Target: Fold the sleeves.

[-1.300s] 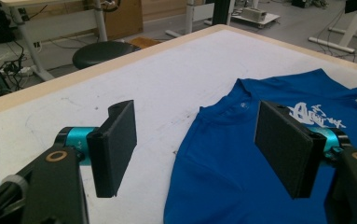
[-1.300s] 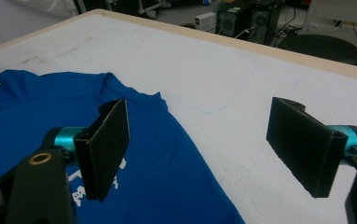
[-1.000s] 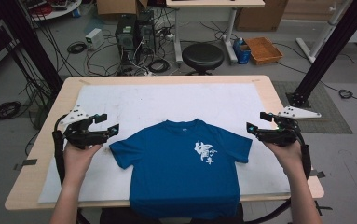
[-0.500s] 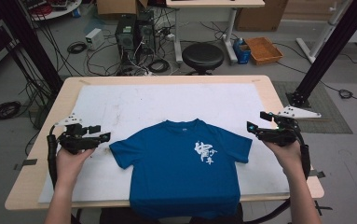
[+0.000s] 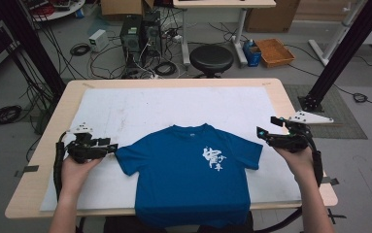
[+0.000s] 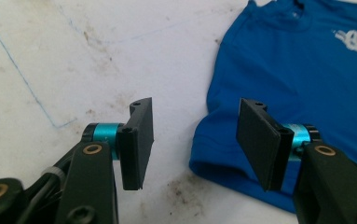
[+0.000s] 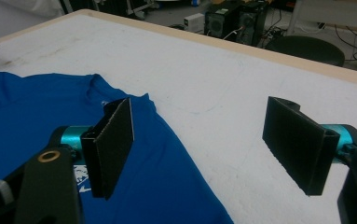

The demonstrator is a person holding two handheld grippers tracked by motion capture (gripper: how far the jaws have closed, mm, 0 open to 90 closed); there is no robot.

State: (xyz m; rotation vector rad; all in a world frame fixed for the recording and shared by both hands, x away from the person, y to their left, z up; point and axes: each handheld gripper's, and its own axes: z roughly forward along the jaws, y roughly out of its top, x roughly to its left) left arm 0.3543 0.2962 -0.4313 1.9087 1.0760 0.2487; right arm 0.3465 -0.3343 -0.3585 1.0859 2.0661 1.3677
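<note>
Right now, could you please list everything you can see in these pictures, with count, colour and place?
T-shirt: one, blue with white print, flat at the table's near edge, hem hanging over.
Sheet: one, white and stained, covering the tabletop.
Table: one, light wood.
Stool: one, black, beyond the table.
Computer towers: two, black, on the floor behind.
Tray: one, orange, on the floor, far right.
Left tongs: black, open, at the shirt's left sleeve, jaws just been closing, no cloth pressed.
Right tongs: black, open, at the right sleeve.
</note>
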